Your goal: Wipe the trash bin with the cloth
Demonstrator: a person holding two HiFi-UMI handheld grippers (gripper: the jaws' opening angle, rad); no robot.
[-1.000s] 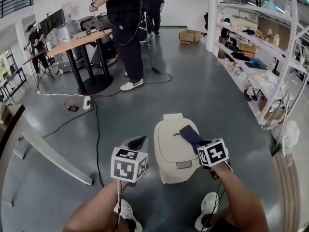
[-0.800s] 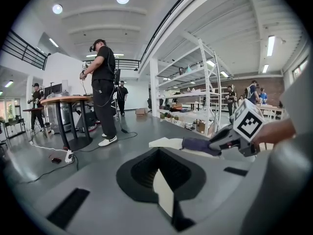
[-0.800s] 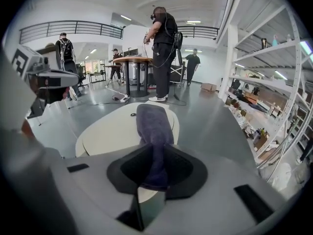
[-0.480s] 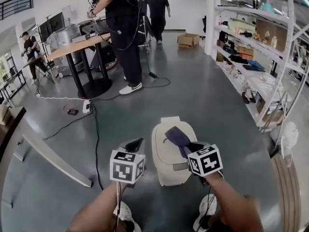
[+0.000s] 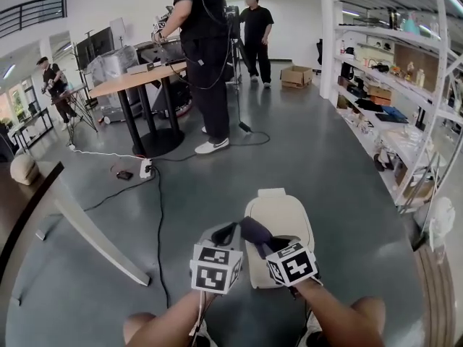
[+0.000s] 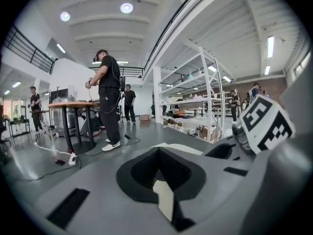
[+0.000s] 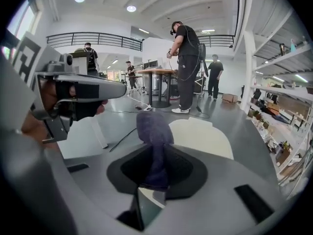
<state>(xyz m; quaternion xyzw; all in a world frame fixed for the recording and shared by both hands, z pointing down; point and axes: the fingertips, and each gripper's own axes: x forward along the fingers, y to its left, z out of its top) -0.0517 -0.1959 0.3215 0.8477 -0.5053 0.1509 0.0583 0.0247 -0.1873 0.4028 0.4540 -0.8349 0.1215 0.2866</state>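
Poking past R gripper (image 5: 269,247) jaws, cloth (image 7: 153,141) is clamped at one end; judged soft, light. L gripper (image 5: 225,234) jaws closed, empty, near trash bin (image 5: 288,214).

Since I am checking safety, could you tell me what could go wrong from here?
The right gripper pinches the cloth in a narrow bunch, so it may slip out when rubbed on the bin. The left gripper hangs close beside it at the bin; they could knock together. A cable lies on the floor left of the bin, a possible trip hazard.
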